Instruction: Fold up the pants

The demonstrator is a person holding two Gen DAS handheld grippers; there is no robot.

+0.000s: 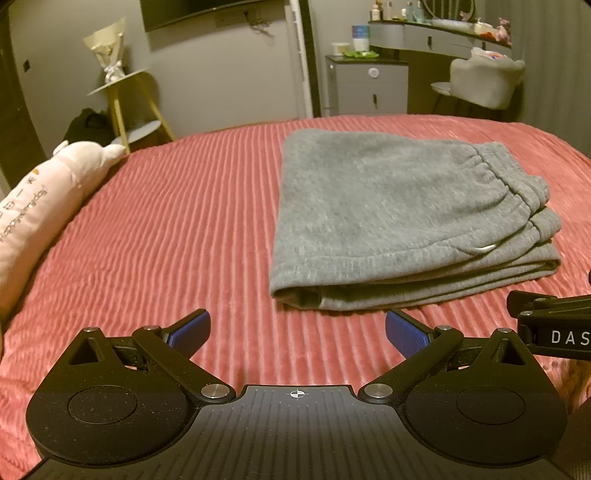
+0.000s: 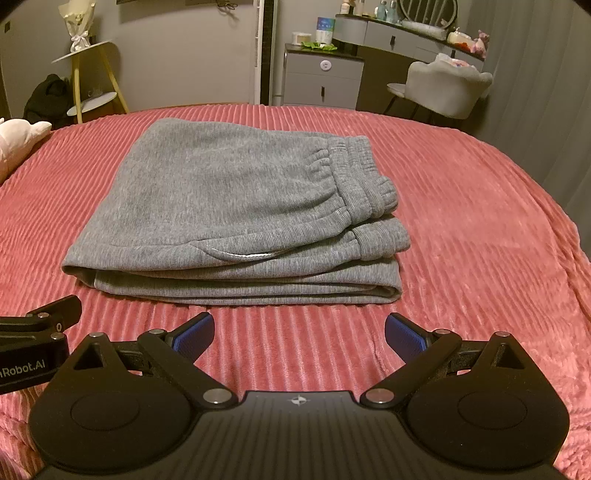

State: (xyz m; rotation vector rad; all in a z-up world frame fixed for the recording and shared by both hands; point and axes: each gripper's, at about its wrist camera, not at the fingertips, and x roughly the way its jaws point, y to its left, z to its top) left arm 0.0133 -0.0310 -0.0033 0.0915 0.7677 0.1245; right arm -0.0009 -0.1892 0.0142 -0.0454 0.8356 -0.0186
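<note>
Grey sweatpants (image 1: 399, 218) lie folded into a flat stack on the pink ribbed bedspread (image 1: 166, 236), the elastic waistband on top at the right. They also show in the right wrist view (image 2: 229, 206). My left gripper (image 1: 297, 330) is open and empty, a little in front of the stack's near left corner. My right gripper (image 2: 299, 334) is open and empty, just in front of the stack's near edge. Neither touches the pants. Part of the right gripper shows at the right edge of the left view (image 1: 550, 325); part of the left gripper shows at the left edge of the right view (image 2: 37, 332).
A pink plush pillow (image 1: 40, 218) lies along the bed's left side. Beyond the bed's far edge stand a yellow-legged side table (image 1: 125, 107), a grey drawer cabinet (image 1: 369, 85), a dressing table (image 1: 439, 33) and a pale chair (image 1: 484, 81).
</note>
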